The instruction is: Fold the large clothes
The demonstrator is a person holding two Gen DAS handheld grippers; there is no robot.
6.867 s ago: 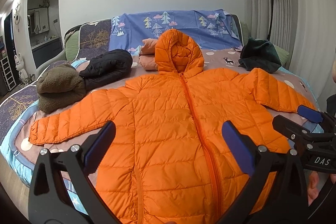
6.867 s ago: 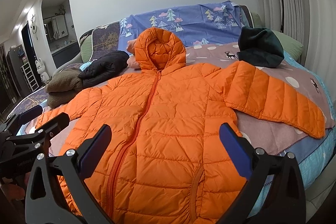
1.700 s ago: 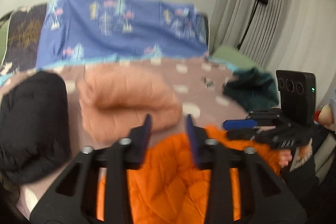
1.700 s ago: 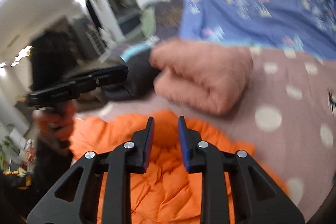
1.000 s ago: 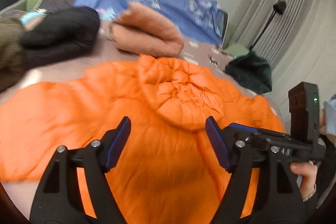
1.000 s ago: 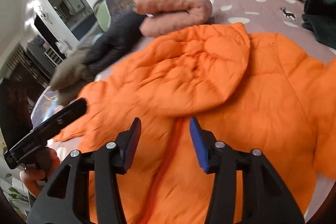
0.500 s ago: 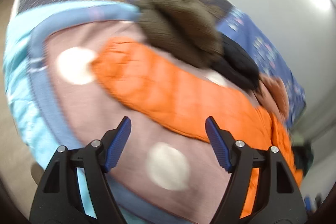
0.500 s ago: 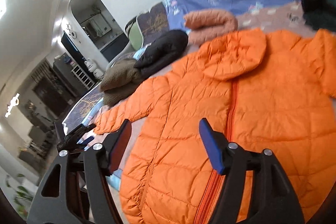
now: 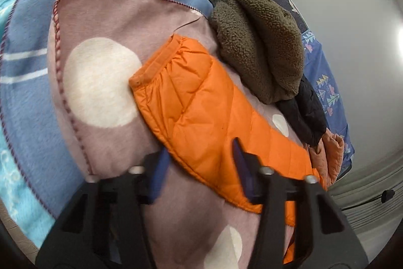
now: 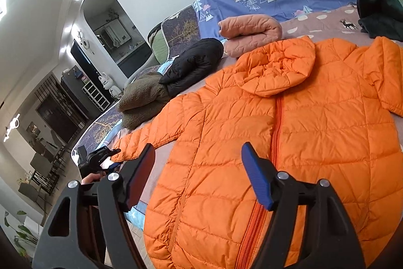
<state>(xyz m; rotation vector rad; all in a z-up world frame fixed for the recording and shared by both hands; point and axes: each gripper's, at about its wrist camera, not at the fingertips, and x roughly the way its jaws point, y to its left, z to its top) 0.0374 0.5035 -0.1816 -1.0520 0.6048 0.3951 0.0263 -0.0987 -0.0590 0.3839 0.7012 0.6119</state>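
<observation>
1. The orange jacket (image 10: pixel 289 132) lies flat on the bed, zipped front up, with its hood (image 10: pixel 279 67) folded down over the chest.
2. Its sleeve (image 9: pixel 201 112) stretches toward the bed's edge over a pink blanket (image 9: pixel 105 17) with white dots; the cuff rests partly on one white dot.
3. The left gripper (image 9: pixel 199 165) straddles this sleeve a little way up from the cuff. Its jaws have just been closing, with the sleeve between them; the frame is blurred there, so whether the pads already press the fabric cannot be told.
4. The right gripper (image 10: pixel 199 173) hovers over the jacket's lower front, its jaws apart and nothing between them.
5. In the right wrist view, a hand (image 10: pixel 92 178) holds the left gripper at the sleeve's end.
6. Beside the sleeve lies a brown fleece (image 9: pixel 257 37), then a black jacket (image 10: pixel 194 64) and a folded pink quilt (image 10: pixel 252 32).
7. A dark green garment (image 10: pixel 380 11) sits near the other sleeve.
</observation>
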